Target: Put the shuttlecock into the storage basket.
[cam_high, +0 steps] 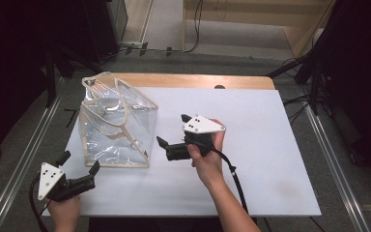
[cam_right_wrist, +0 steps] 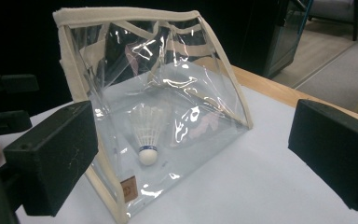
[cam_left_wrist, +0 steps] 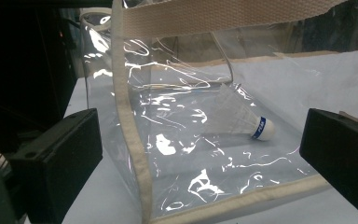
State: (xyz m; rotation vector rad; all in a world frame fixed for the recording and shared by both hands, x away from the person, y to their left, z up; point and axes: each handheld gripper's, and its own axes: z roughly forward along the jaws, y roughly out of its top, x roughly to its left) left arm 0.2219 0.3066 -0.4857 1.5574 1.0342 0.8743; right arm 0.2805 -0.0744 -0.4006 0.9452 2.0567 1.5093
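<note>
A clear plastic bag [cam_high: 117,123] with beige trim and webbing handles stands on the left half of the white table cover [cam_high: 256,145]. Inside it a white feather shuttlecock [cam_right_wrist: 148,128] lies on the bag's floor, its cork with a blue band [cam_left_wrist: 262,128] pointing toward the near corner. My left gripper [cam_high: 78,162] is open at the table's front left corner, a little short of the bag's near edge [cam_left_wrist: 135,154]. My right gripper [cam_high: 174,129] is open just right of the bag and aimed at its side wall [cam_right_wrist: 168,107]. Neither holds anything.
A wooden table edge [cam_high: 198,80] shows behind the white cover. Metal rails [cam_high: 335,159] run along both sides of the table. Dark stands and cables [cam_high: 314,72] crowd the back right. The left gripper's black body [cam_right_wrist: 4,102] appears beyond the bag in the right gripper view.
</note>
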